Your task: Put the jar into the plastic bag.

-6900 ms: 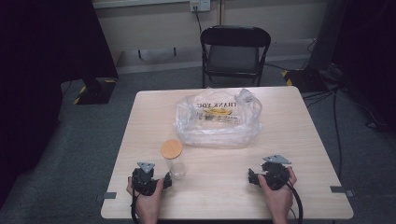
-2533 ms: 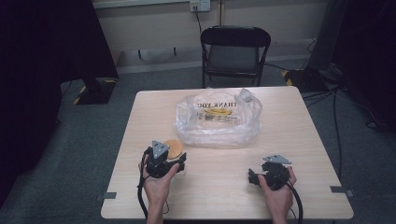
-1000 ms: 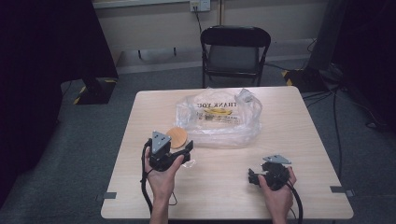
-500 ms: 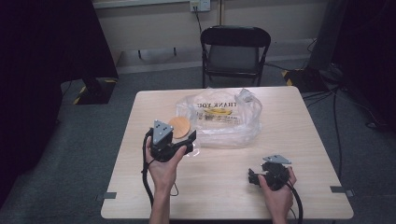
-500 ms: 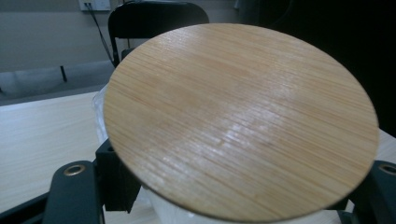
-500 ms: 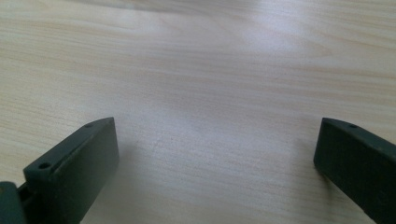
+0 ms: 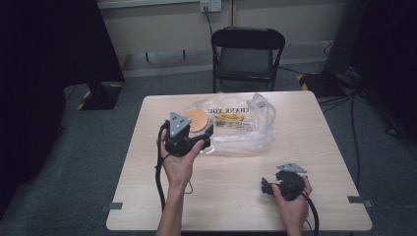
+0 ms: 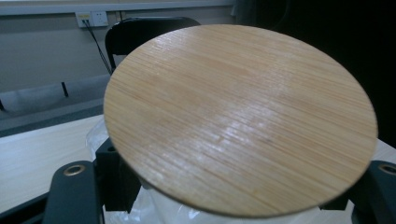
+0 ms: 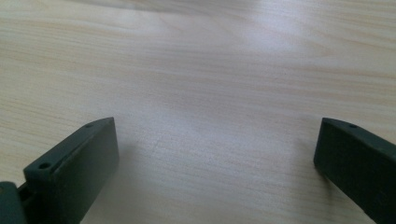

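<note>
Gripping a small clear jar with a round wooden lid [image 8: 240,119], the left gripper [image 7: 204,137] holds it raised off the table [image 7: 147,196], near the left end of the far edge. Its jaws are pressed against the jar's sides just under the lid. The jar's contents cannot be made out. Just beside it lies a crumpled clear plastic bag [image 7: 246,130] with something yellow inside. The right gripper [image 7: 268,186] rests near the near right corner, its jaws wide apart over bare wood.
</note>
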The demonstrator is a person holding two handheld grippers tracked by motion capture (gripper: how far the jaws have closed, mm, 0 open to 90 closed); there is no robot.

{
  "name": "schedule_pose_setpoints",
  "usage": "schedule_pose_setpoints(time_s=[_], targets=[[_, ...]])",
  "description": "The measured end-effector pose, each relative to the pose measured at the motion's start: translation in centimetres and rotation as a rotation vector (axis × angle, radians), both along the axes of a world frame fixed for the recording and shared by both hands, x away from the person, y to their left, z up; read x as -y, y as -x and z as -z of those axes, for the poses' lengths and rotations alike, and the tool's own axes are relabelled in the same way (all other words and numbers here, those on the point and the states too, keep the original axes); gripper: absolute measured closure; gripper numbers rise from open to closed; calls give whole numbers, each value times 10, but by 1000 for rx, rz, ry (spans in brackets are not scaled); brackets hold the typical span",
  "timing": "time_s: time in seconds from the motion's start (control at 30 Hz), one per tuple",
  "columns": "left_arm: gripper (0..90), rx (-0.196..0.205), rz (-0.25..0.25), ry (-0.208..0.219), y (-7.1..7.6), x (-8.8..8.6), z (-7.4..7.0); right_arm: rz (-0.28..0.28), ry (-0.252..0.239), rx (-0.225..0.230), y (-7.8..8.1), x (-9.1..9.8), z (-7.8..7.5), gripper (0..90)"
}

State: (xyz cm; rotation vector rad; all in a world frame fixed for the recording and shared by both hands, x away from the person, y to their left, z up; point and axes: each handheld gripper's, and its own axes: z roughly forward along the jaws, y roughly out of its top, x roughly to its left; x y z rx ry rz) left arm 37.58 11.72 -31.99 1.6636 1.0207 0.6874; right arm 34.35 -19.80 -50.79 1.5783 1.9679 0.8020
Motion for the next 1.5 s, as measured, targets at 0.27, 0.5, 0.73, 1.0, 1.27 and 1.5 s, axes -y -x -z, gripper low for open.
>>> schedule_pose_setpoints(time_s=[0.27,0.5,0.73,1.0,1.27,1.5], targets=[[259,11,4,-17,-20,15,-8,0,0,0,0,0,0,0],[260,21,34,-24,-44,33,-5,-1,0,0,0,0,0,0],[260,25,43,-57,-71,56,-3,-10,2,2,1,0,0,0],[260,-20,23,-86,-104,76,16,-16,2,1,1,1,0,0],[260,-63,6,-108,-127,93,38,-19,3,1,2,1,0,0],[259,-85,5,-130,-136,101,54,-19,2,1,2,1,0,0]])
